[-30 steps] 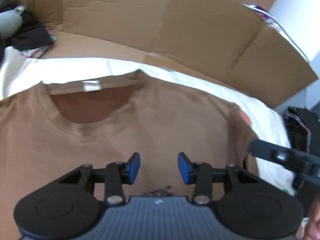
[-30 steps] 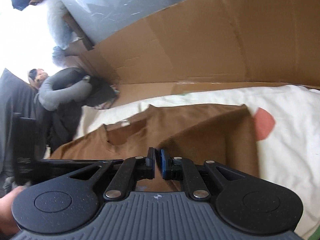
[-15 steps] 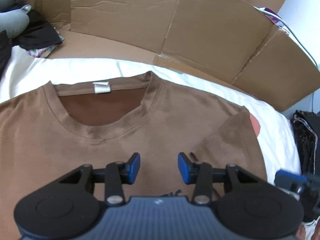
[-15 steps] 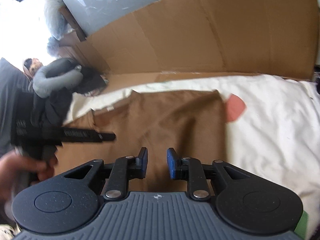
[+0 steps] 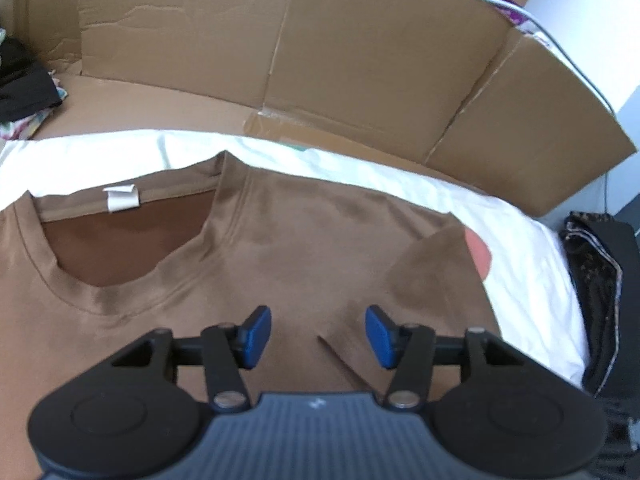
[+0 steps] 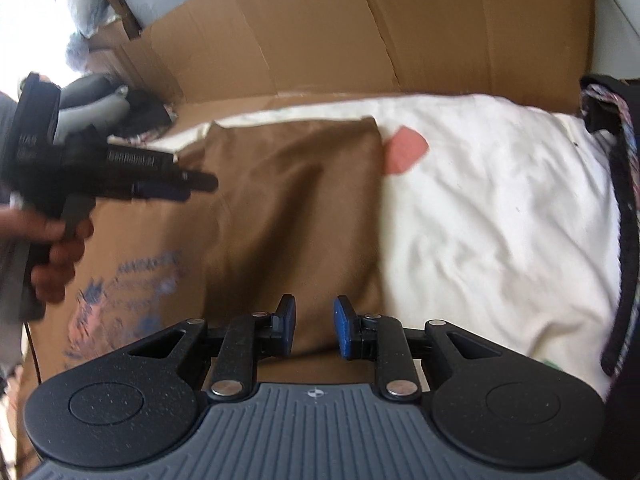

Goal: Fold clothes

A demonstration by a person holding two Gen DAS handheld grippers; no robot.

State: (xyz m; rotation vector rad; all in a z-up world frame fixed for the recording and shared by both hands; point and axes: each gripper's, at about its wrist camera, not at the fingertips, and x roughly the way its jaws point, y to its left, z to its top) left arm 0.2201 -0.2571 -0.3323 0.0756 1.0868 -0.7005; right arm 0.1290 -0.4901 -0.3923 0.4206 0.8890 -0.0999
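A brown T-shirt (image 5: 300, 240) lies face up on a white sheet (image 5: 528, 264), its collar and white label (image 5: 122, 200) at the left. Its right sleeve (image 5: 432, 280) is folded in over the chest. My left gripper (image 5: 318, 336) hovers over the chest near that fold's edge; its jaws are opening with nothing between them. In the right wrist view the T-shirt (image 6: 288, 208) shows a blue and pink print (image 6: 120, 300). My right gripper (image 6: 315, 328) stands open by a narrow gap above the folded edge, holding nothing. A hand carries the left gripper (image 6: 196, 184) at the left.
Cardboard walls (image 5: 360, 60) ring the back and sides of the sheet. A pink patch (image 6: 404, 150) marks the sheet beside the sleeve. Dark clothes (image 5: 600, 280) are piled at the right edge, more dark clothes (image 5: 20, 80) and a grey pillow (image 6: 96, 108) at the far left.
My right gripper opened and drew back and right from the folded sleeve, leaving the left wrist view. The left gripper's jaws widened and it shifted towards the fold.
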